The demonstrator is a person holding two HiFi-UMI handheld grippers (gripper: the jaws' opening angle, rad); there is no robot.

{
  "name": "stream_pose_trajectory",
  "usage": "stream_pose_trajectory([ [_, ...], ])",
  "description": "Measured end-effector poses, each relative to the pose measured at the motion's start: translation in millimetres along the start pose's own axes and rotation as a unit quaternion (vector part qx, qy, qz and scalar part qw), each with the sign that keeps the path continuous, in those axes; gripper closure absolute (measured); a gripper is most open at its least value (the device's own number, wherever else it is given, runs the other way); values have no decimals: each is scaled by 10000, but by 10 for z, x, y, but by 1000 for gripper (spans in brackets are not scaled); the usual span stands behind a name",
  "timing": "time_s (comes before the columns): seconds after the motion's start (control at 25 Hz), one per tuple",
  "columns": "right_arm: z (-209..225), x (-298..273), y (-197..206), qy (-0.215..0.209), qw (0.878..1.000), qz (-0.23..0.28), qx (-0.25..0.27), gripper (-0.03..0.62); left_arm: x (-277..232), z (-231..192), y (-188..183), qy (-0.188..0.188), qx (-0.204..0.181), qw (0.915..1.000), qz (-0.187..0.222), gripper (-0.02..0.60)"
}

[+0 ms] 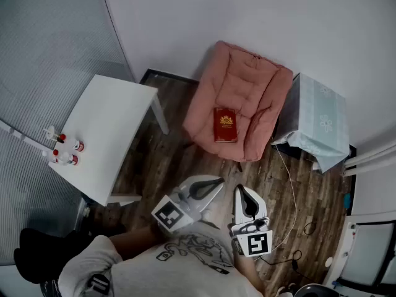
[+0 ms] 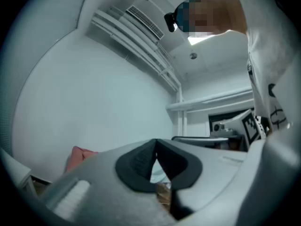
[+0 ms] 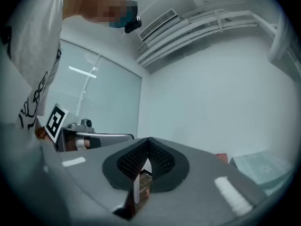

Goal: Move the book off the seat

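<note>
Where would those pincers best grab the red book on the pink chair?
Probably the book by its near short edge, from the open front of the chair. It lies flat, cover up; padded back and arms wall in the other sides, and the soft seat should let a jaw slip under.

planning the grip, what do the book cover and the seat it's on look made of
Book: red cover with gold print, smooth, probably a hard or leatherette board; too small to be sure. Seat: pink padded fabric, matte, with tufted seams and soft folds, likely a cushioned chair.
</note>
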State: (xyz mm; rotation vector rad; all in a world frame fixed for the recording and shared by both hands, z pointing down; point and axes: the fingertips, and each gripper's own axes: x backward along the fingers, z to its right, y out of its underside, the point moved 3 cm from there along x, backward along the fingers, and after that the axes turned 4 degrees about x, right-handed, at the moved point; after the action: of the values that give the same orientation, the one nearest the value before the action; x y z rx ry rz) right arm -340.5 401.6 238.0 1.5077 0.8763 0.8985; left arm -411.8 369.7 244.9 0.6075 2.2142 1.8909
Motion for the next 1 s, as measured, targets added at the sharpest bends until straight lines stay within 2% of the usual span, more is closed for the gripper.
stream_pose_trajectory([
  [0.16,-4,10,2,-2,10000,78,-32,588,-13,0,2,26,-34,10000,-34,580],
  [0.32,33,34,36,39,10000,-54,0,588,-50,33,-4,13,-12,10000,20,580],
  [0.52,151,47,121,108,9997,-135,-193,588,-121,60,76,29,146,9999,-54,580],
  [0.76,323,205,174,24,9997,-203,-162,588,-301,153,215,20,72,9998,-189,580],
  [1.0,451,355,218,-98,9996,-152,-215,588,-455,300,301,-169,127,9997,-156,580],
])
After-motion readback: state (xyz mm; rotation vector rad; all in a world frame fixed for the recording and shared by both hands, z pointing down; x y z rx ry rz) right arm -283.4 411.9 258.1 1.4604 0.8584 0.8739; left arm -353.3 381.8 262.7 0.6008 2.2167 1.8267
